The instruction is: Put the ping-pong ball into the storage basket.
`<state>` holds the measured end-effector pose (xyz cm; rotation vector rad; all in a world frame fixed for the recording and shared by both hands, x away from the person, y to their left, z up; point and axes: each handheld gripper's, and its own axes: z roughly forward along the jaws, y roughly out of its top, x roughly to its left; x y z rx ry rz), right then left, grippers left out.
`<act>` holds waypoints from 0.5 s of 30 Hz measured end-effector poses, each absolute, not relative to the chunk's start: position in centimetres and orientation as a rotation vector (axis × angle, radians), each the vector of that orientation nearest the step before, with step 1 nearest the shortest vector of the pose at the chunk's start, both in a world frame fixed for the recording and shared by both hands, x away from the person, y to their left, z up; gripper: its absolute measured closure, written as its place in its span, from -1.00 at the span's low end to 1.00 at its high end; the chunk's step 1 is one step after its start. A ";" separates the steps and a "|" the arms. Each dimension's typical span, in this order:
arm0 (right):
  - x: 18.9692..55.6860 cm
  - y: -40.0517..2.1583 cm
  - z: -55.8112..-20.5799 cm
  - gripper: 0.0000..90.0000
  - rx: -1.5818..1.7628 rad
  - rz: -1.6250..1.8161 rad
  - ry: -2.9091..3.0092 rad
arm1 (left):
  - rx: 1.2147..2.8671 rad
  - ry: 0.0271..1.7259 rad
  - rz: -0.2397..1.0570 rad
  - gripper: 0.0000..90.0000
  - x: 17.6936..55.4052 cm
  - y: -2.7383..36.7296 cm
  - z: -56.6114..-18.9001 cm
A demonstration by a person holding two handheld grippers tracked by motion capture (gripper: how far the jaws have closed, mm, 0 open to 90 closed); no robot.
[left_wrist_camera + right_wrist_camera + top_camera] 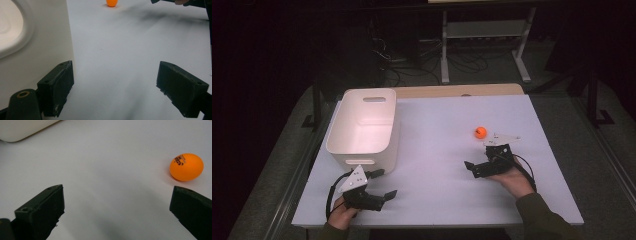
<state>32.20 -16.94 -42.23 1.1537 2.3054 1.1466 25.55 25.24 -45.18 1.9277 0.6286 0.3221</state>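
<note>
White surface in a dark room, small orange plastic ball lying loose

The flat white surface (432,150) stood amid dark surroundings, cables and a pale metal frame (484,40) behind it. The small orange plastic ball (480,132) lay well right of the white rectangular plastic bin (364,125), nothing between them. The right tongs (486,156) rested spread just beside the ball; the left tongs (382,184) lay spread by the bin's near corner.

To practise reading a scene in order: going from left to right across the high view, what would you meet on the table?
Left claw → white tub → orange ball → right claw. Both claws are open; the left one and the tub overlap a little in their spans.
</note>
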 end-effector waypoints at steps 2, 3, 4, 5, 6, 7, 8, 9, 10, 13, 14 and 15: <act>32.3 -16.9 -42.2 -1.00 1.154 1.146 2.306 | 1.928 0.629 0.322 -0.69 25.6 25.2 -45.2; 32.3 -16.9 -42.2 -1.00 1.154 1.146 2.306 | 1.928 0.629 0.322 -0.69 25.6 25.2 -45.2; 32.4 -16.8 -42.2 -1.00 1.152 1.146 2.304 | 1.928 0.628 0.323 -0.69 25.6 25.2 -45.2; 32.5 -16.8 -42.2 -1.00 1.152 1.144 2.304 | 1.928 0.628 0.323 -0.69 25.6 25.2 -45.2; 32.5 -16.8 -42.2 -1.00 1.152 1.144 2.304 | 1.928 0.628 0.323 -0.69 25.6 25.2 -45.2; 32.6 -16.8 -42.2 -1.00 1.154 1.143 2.304 | 1.929 0.629 0.322 -0.69 25.6 25.2 -45.2; 32.6 -16.8 -42.2 -1.00 1.154 1.143 2.304 | 1.929 0.629 0.322 -0.69 25.6 25.2 -45.2; 32.7 -16.7 -42.3 -1.00 1.155 1.141 2.306 | 1.929 0.628 0.323 -0.69 25.6 25.2 -45.2; 32.8 -16.7 -42.3 -1.00 1.156 1.138 2.306 | 1.929 0.628 0.323 -0.69 25.6 25.2 -45.2; 32.9 -16.7 -42.3 -1.00 1.157 1.133 2.306 | 1.930 0.627 0.324 -0.69 25.6 25.2 -45.2; 33.0 -16.7 -42.3 -1.00 1.157 1.131 2.306 | 1.930 0.627 0.324 -0.69 25.6 25.2 -45.2; 33.0 -16.7 -42.3 -1.00 1.158 1.131 2.305 | 1.928 0.628 0.323 -0.69 25.6 25.2 -45.2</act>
